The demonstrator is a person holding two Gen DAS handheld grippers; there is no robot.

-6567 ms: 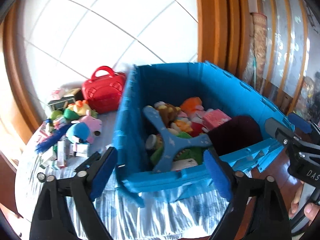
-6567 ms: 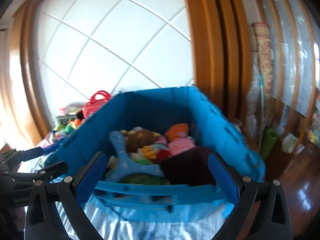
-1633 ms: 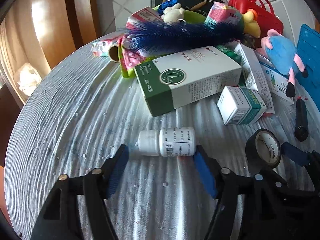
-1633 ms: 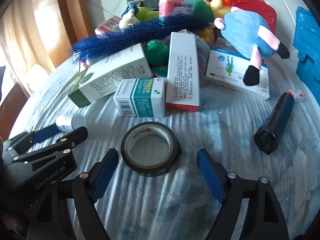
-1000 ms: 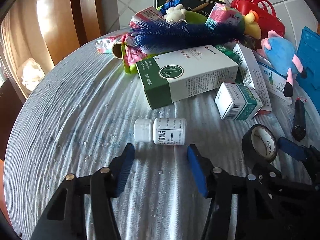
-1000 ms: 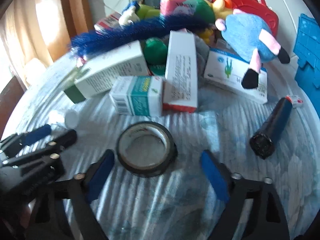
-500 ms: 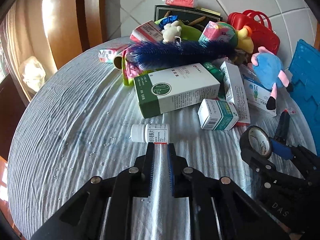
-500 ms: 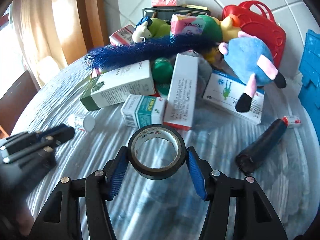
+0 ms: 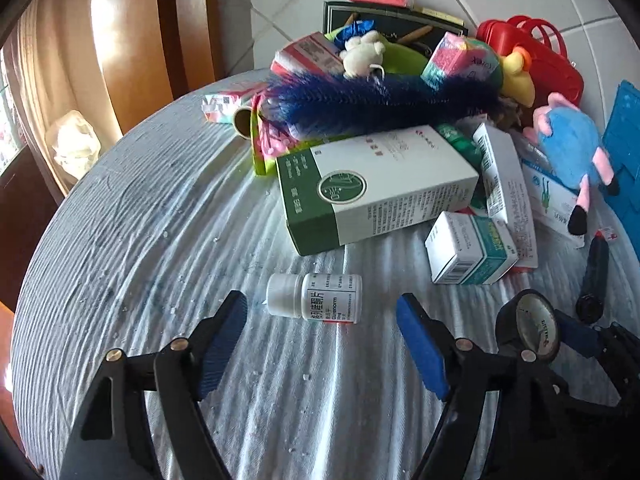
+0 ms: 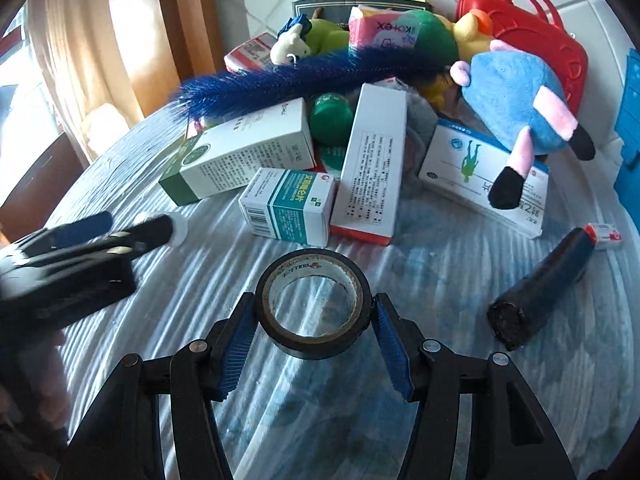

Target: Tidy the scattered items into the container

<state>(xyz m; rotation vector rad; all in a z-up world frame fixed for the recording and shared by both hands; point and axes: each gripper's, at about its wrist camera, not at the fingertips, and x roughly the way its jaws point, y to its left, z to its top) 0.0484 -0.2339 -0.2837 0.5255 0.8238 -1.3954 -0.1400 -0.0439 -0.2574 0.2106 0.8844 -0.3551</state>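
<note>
Right gripper (image 10: 312, 330): fingers clamped on the black tape roll (image 10: 312, 304), one blue pad on each side of the rim. A second ago the roll lay flat on the tabletop (image 10: 460, 380) between spread fingers; now it sits tilted in the grip and, as far as the fisheye lets us judge, clear of the cloth. We log this pick as made.

Left gripper (image 9: 322, 344): fingers apart and opening, nothing between the pads. Half a second ago they had come fully together just short of the white pill bottle (image 9: 316, 297), which did not get caught. The bottle lies on its side, cap to the left in the left wrist view, just beyond the fingertips and in much the same spot as before. We read this as a missed grasp being reset.

Container: only a blue edge (image 9: 624, 152) shows at the far right, so we cannot see its opening from here.

Meaning for the task: one item is in hand and ready to carry to the container; the bottle needs a second try, with the fingers brought further forward to straddle it. The pile of boxes (image 9: 380, 188), the blue brush (image 9: 380, 100) and the plush toy (image 10: 516, 100) looks unchanged and awaits clearing.
</note>
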